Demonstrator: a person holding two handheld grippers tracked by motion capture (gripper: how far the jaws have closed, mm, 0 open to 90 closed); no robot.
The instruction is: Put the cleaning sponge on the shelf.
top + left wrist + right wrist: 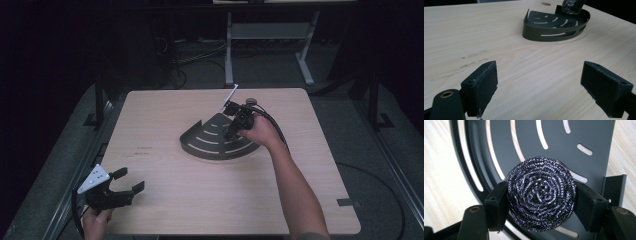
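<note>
Steel wool wound into a round, dark, glinting scouring pad (541,193) sits squeezed between the two black jaws of the right gripper (541,202), one pad pressing its left flank and the other its right, so the coil bulges above and below them. A side grip like this keeps the springy ball from rolling out and leaves its underside free to land first. Directly beyond the jaws lies the dark grey, quarter-round metal shelf basket (599,140) with curved slots cut in its floor; the scourer hangs over that floor, so the work in hand looks like setting the scourer into the basket. In the high view the right gripper (239,121) tips down over the basket's (200,145) far straight side, with the hand behind it.

Little stands in the way. The basket's low upright wall rises just to the right of the right jaw, and that jaw would be the one to catch on it if the gripper drifts that way. A small round dark fitting (251,101) sits in the pale wooden table (165,200) beyond the jaws, clear of them.

The left gripper (539,82) rests low near the table's near edge, its jaws wide with nothing but bare wood between them, and the basket (554,35) is well ahead of them, apart.
</note>
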